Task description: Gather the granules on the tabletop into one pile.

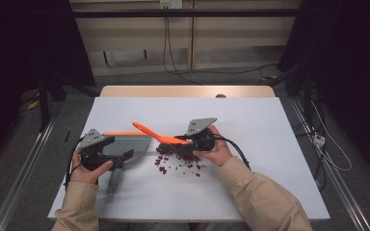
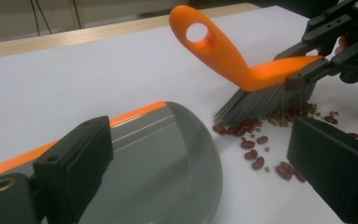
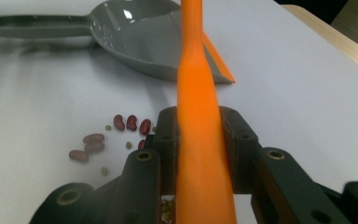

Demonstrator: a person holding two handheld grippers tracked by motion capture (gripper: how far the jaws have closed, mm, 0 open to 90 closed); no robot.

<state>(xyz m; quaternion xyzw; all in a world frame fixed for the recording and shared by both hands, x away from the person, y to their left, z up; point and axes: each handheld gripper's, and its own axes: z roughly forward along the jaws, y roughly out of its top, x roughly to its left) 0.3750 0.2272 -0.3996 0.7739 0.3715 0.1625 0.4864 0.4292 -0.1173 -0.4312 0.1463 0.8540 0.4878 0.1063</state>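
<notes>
Left gripper (image 1: 107,153): jaws spread apart, gripping nothing, over the grey dustpan (image 1: 134,145).
Right gripper (image 1: 191,140): clamped on the orange brush (image 1: 160,136).
Beans (image 1: 180,162): scattered beneath the bristles.
Handling: brush likely light, stiff; best gripped mid-handle.

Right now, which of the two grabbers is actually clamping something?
The right gripper: its jaws squeeze the orange brush over the beans. The left gripper stands open beside the grey dustpan.

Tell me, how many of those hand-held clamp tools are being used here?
2. The left gripper hovers by the grey dustpan at the table's left. The right gripper is clamped on the orange brush over the spilled beans near the middle.
</notes>
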